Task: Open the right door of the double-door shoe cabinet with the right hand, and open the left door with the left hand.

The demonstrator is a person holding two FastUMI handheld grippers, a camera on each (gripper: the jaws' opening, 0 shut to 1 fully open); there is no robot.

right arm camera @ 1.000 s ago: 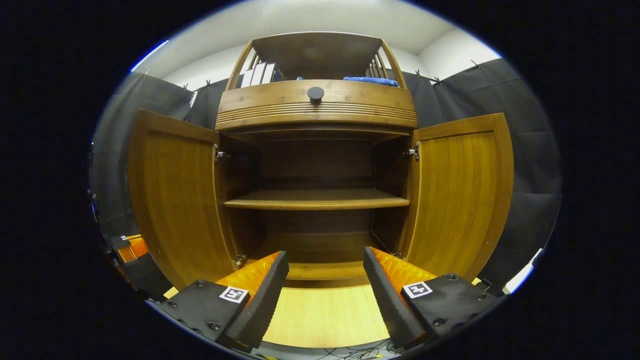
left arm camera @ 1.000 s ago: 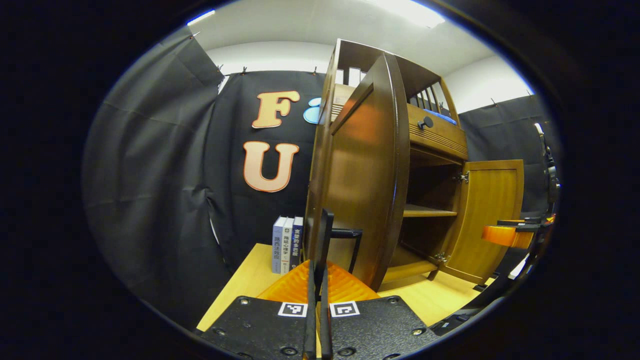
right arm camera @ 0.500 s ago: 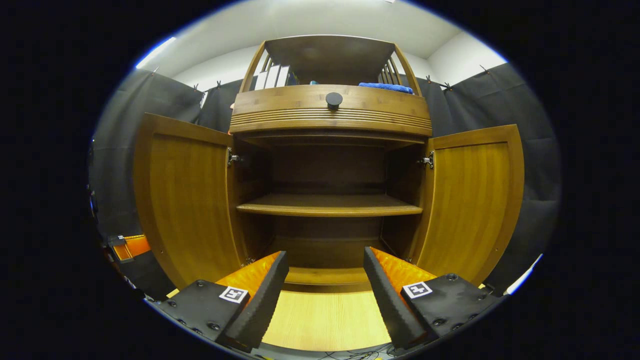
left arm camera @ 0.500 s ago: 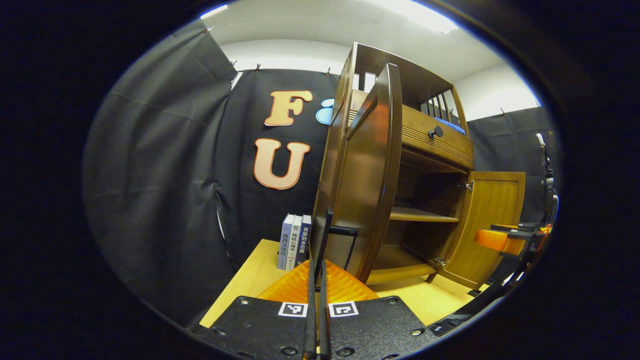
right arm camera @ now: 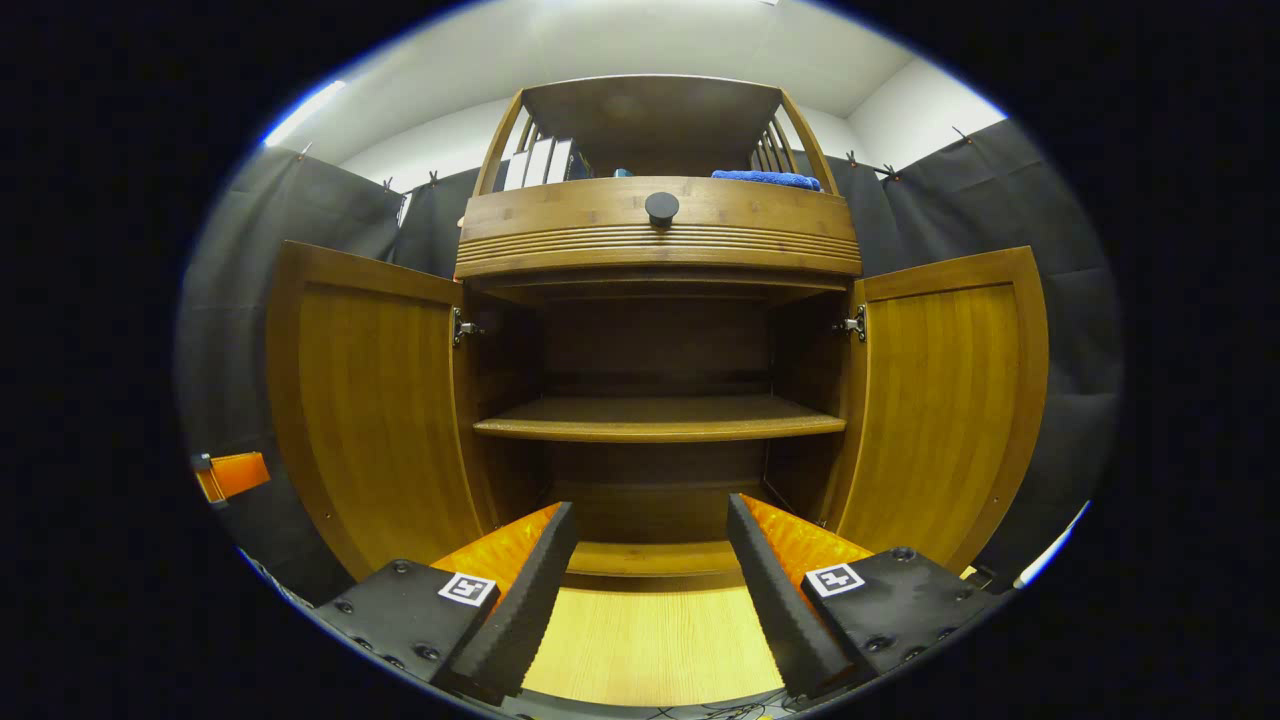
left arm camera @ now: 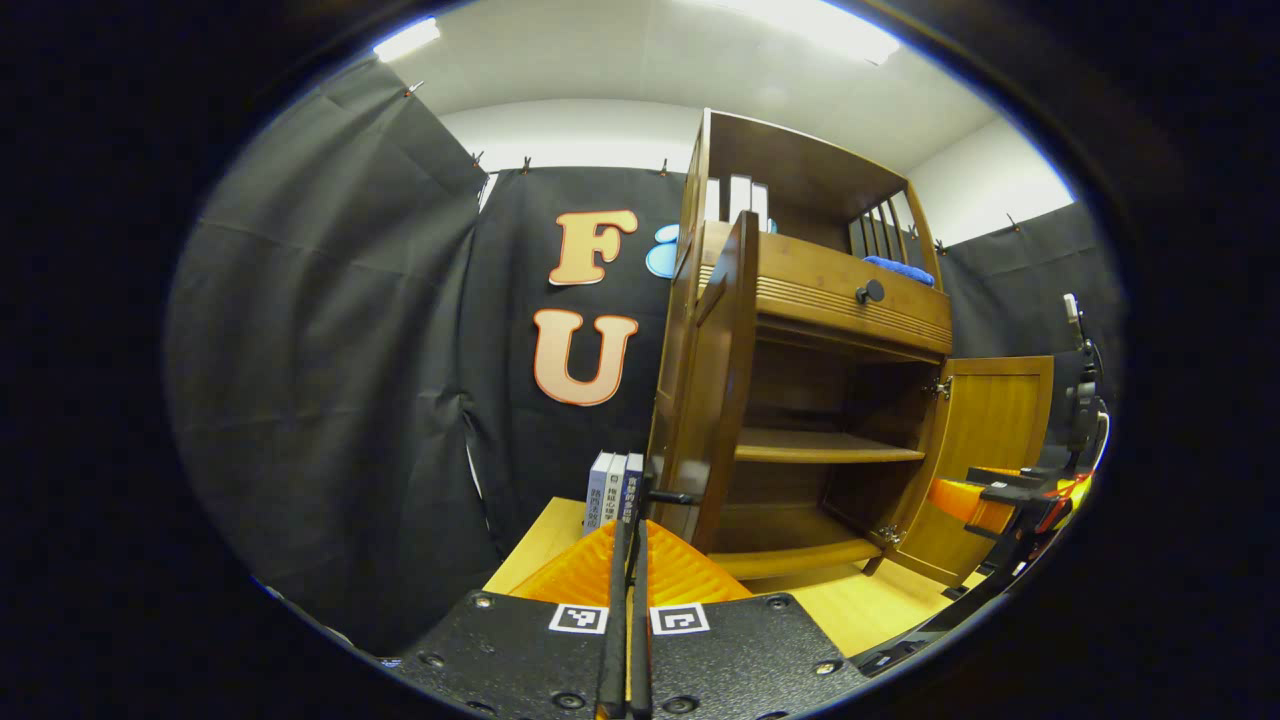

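Taking the shoe cabinet [right arm camera: 655,330] as the landmark and reading from its left side across, the left door [right arm camera: 370,400] stands swung wide out from the cabinet front, its long axis upright and its free edge turned toward the left hand-held gripper [left arm camera: 628,560]. That gripper sits just off the door's outer edge with its fingers pressed together on nothing; the thin dark handle [left arm camera: 672,496] on the door lies just ahead of its tips, apart from them. In the right gripper view the same gripper [right arm camera: 232,473] shows as a small shape well left of the door. Beside the cabinet's left wall some books [left arm camera: 612,490] stand upright on the bench [right arm camera: 650,640]. Inside the cabinet a single shelf [right arm camera: 660,415] crosses the middle, and both compartments, above and below it, look bare. Above them a drawer front carries a round knob [right arm camera: 661,208], and the open top holds more books and a blue cloth [right arm camera: 766,179]. The right door [right arm camera: 940,400] is likewise swung wide. The right hand-held gripper [right arm camera: 650,590] faces the middle of the opening with its fingers spread wide, holding nothing. Both doors look fully open, so the task seems done.
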